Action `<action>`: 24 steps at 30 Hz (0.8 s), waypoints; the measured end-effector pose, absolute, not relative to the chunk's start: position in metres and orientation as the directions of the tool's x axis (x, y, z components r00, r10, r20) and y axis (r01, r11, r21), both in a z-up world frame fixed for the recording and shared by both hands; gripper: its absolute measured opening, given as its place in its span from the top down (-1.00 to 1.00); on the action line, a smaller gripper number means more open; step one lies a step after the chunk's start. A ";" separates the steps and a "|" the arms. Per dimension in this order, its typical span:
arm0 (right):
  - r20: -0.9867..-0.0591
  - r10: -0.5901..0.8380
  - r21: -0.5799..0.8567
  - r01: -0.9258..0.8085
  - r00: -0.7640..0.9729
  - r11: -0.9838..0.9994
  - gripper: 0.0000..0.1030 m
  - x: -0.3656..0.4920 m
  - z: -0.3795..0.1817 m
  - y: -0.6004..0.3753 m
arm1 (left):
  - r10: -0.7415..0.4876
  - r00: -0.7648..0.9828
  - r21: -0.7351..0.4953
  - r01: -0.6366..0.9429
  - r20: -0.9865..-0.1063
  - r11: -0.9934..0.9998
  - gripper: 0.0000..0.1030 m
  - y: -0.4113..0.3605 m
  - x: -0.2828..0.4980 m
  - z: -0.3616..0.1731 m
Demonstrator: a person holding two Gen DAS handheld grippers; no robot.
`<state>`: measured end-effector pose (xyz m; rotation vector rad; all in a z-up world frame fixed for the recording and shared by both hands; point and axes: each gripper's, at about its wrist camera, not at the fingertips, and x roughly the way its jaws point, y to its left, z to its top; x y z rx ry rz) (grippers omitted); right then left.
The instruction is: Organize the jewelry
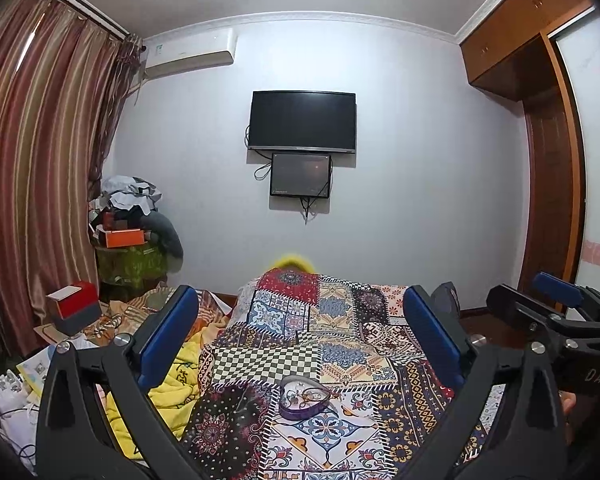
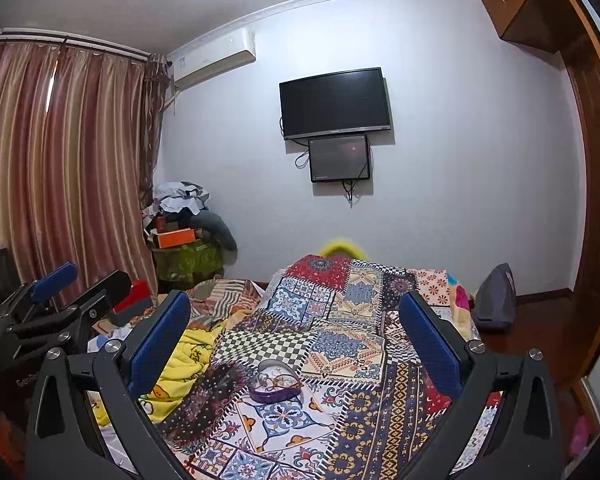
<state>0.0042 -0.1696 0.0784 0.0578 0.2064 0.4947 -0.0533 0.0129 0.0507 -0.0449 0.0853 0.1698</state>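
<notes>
Left wrist view: heart-shaped jewelry box on patchwork bedspread, pieces tangled inside. Left hand-held gripper, right hand-held gripper both wide open, empty. Descend slowly, pinch one piece.

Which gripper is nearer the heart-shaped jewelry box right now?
Neither clearly. The heart-shaped jewelry box lies between and ahead of the open fingers of both the left gripper and the right gripper, at about the same distance.
</notes>
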 end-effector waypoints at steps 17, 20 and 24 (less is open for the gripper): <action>-0.213 0.474 0.124 -0.458 0.854 0.880 -1.00 0.011 0.074 -0.170 | 0.152 0.982 -0.047 -0.158 -0.114 0.986 -0.99 0.016 -0.047 0.044; -0.217 0.473 0.124 -0.456 0.854 0.881 -1.00 0.011 0.075 -0.170 | 0.147 0.982 -0.053 -0.154 -0.116 0.987 -0.99 0.018 -0.047 0.045; -0.222 0.472 0.126 -0.455 0.853 0.882 -1.00 0.013 0.074 -0.170 | 0.141 0.983 -0.065 -0.150 -0.120 0.987 -0.99 0.020 -0.047 0.043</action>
